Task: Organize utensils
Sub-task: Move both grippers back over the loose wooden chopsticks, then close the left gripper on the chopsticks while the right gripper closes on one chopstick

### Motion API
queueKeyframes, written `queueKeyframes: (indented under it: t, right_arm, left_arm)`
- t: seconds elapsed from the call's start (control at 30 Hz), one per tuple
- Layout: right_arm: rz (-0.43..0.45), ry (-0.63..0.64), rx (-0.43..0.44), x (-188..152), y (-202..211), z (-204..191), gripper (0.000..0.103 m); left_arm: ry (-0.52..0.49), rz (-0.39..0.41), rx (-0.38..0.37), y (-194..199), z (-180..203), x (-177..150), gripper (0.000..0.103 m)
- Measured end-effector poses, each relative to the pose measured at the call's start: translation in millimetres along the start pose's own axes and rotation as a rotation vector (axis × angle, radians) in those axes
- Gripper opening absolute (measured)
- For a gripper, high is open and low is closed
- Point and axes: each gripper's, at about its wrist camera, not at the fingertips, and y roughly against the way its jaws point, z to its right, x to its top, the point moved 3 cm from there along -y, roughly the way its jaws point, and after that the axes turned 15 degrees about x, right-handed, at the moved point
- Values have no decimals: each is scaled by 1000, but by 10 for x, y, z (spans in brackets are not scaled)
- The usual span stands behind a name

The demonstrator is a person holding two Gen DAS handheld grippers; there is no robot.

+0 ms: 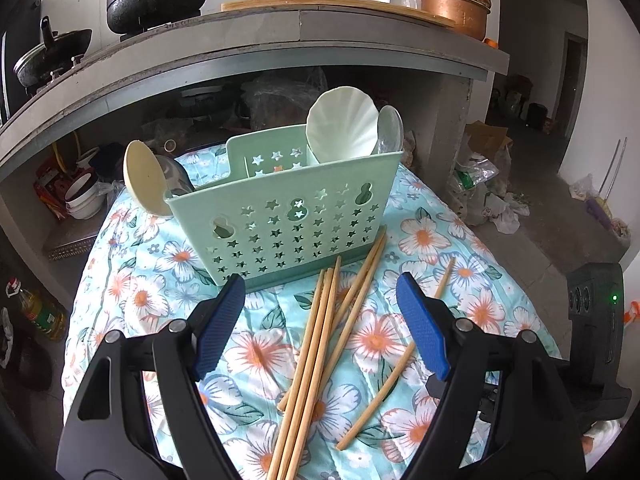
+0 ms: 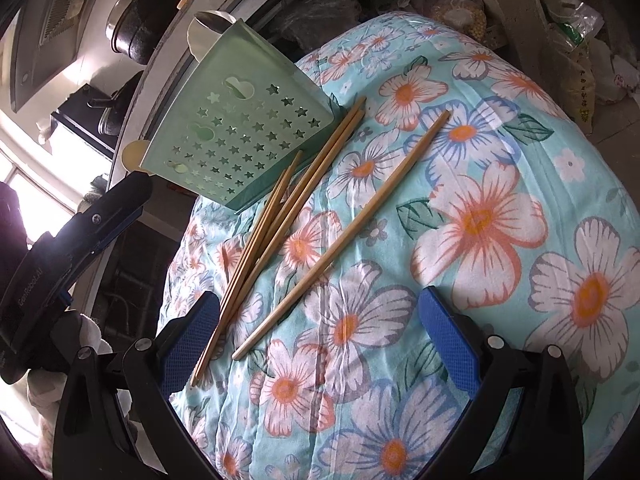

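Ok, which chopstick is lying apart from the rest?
The single chopstick on the floral cloth, lying alone between the right tongs. The other chopsticks overlap in a bundle against the green utensil caddy.

Utensil holder standing at the far side of the quilt, spoons in its left end, a scoop in its right. Bundle of chopsticks lying on the quilt just near of the holder, one single chopstick apart to the right
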Motion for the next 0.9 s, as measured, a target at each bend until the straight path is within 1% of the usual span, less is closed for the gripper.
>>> queueKeyframes:
  t: [0.17, 0.3, 0.47, 0.53, 0.6, 0.63, 0.7, 0.73, 0.8, 0.83, 0.9]
  right_arm:
    - [-7, 12, 6, -11, 14, -2, 97]
    - [-20, 34, 2, -59, 42, -23, 97]
    - [-28, -7, 15, -60, 100, -12, 97]
    - [-16, -33, 3, -38, 144, -10, 92]
    - [0, -50, -3, -3, 186, -16, 82]
    - [13, -64, 2, 22, 207, -16, 81]
    - [41, -90, 3, 103, 229, -8, 74]
    - [52, -94, -8, 146, 224, -5, 72]
    - [63, -99, -49, 239, 181, 10, 65]
    - [61, -111, -70, 289, 139, 38, 64]
    - [53, -134, -110, 366, 44, 101, 56]
  left_arm:
    - [10, 3, -41, -89, -123, -37, 74]
    - [15, 20, -67, -116, -269, -81, 74]
    - [27, 33, -111, -191, -421, -161, 74]
    - [29, 31, -128, -233, -464, -208, 74]
    - [27, 30, -145, -269, -495, -259, 74]
    - [24, 30, -152, -286, -507, -279, 74]
    - [21, 32, -169, -313, -526, -312, 74]
    - [21, 30, -179, -324, -535, -327, 74]
    - [19, 27, -194, -347, -545, -365, 74]
    - [18, 28, -199, -358, -548, -381, 74]
    - [19, 23, -216, -368, -569, -410, 74]
